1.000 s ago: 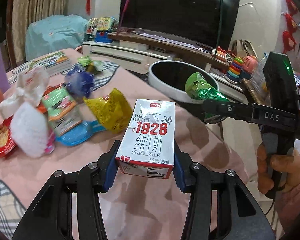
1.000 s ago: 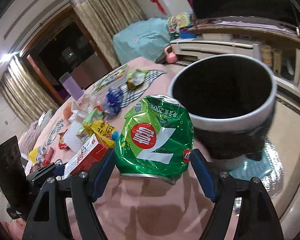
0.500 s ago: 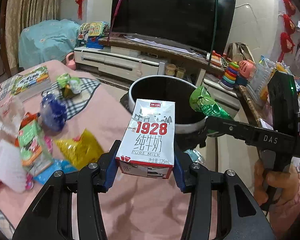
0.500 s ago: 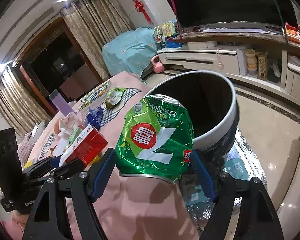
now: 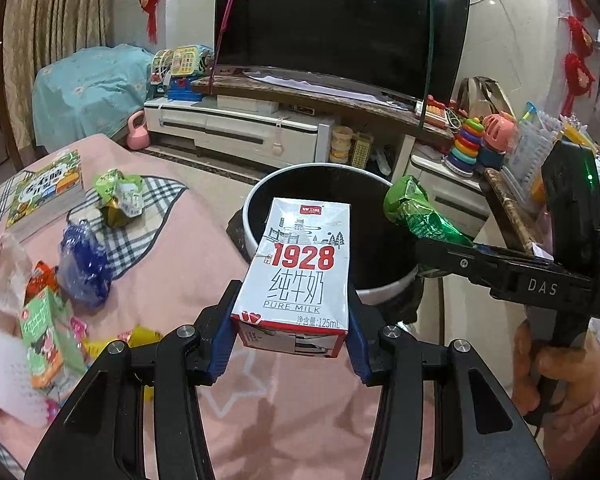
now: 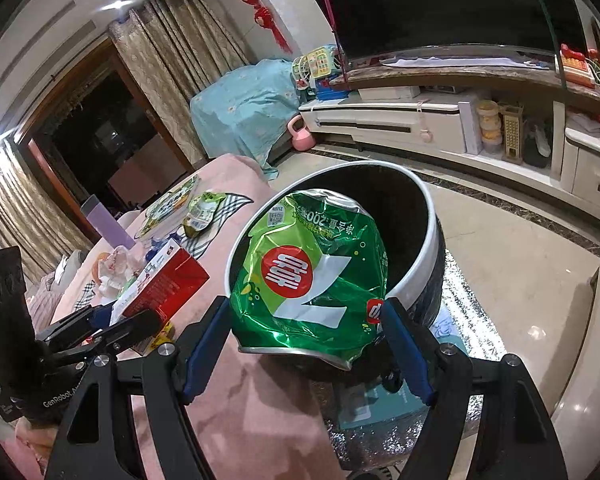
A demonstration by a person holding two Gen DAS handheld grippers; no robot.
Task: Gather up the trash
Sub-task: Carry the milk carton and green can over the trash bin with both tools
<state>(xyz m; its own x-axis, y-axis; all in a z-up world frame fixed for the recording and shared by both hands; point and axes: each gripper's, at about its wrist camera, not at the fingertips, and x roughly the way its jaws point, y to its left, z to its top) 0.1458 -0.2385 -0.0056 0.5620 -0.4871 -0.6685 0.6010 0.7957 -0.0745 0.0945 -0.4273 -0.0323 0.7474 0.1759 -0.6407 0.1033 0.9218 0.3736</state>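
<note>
Pink cloth covers the surface (image 5: pixel 204 240), wrappers strewn toward its left edge. Just off its far edge stands the bin (image 5: pixel 388 288), its interior dark, contents indiscernible. The left gripper (image 5: pixel 290 334) clamps a milk carton (image 5: pixel 300 272), stiff and likely light; the right gripper (image 6: pixel 306 346) pinches a crinkly green snack bag (image 6: pixel 312 280), probably slippery.

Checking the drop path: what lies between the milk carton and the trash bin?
Only bare pink tablecloth separates the milk carton from the trash bin, per the left wrist view.
</note>
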